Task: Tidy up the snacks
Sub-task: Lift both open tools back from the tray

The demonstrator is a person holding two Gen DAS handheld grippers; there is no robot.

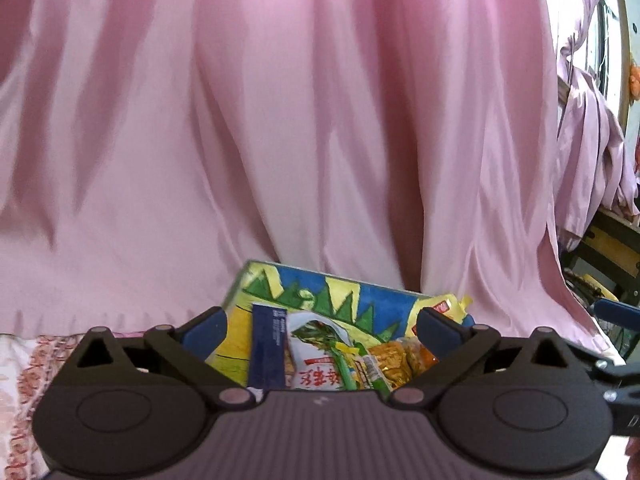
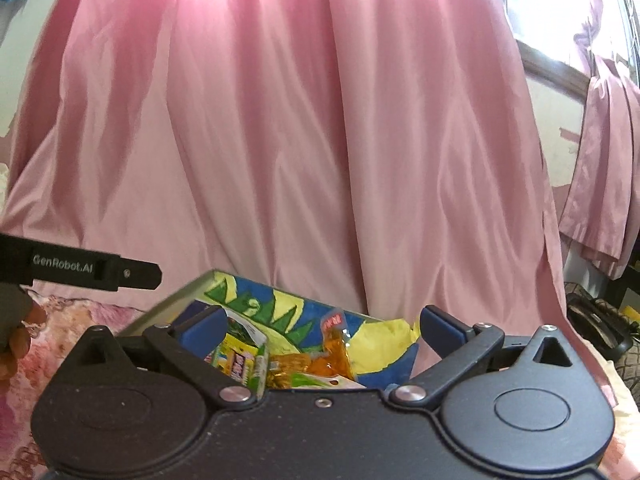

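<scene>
Spreading wide with nothing between their blue pads, the left gripper (image 1: 322,326) and the right gripper (image 2: 322,320) both hang released above a hand-painted cardboard box (image 1: 340,292) coloured yellow, blue and green. Inside that box lie the snacks: a dark blue flat packet (image 1: 267,344) standing nearly upright with its long axis running up the left wrist view, a white noodle packet with red print (image 1: 316,364) leaning beside it, and a crinkled orange-gold wrapper (image 1: 400,360) to the right. From the right wrist view, a yellow-and-green packet (image 2: 242,356) lies tilted at the box's left, next to a clear orange wrapper (image 2: 320,360). The box's long axis runs left to right, its far wall tilted up toward the cameras. It sits on a floral pink bedspread (image 1: 20,380). Behind it a pink satin curtain (image 1: 280,120) fills the background, closing off everything beyond.
</scene>
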